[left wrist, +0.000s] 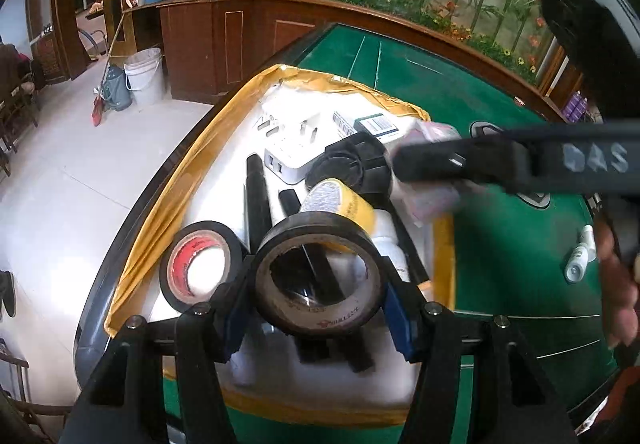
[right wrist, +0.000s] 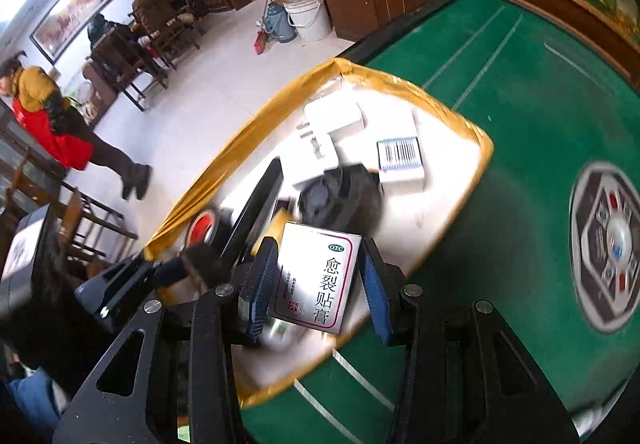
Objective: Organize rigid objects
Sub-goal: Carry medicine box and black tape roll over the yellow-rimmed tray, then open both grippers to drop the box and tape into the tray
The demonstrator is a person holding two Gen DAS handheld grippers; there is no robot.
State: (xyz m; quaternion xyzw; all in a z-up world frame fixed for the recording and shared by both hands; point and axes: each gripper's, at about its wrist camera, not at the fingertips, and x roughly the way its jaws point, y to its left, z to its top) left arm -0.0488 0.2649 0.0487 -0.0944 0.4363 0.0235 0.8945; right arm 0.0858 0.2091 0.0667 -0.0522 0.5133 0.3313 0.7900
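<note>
Over tray (left wrist: 136, 244) | left fingers (left wrist: 318, 298) grip tape roll (left wrist: 316, 276) | right fingers (right wrist: 316, 284) grip blurred box (right wrist: 316, 276)

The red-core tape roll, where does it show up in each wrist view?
Left wrist: the red-core tape roll lies lower left of centre in the gold-edged tray, just left of the left gripper.
Right wrist: it shows partly hidden at the tray's left edge.
Shared landmark: the white bucket.
</note>
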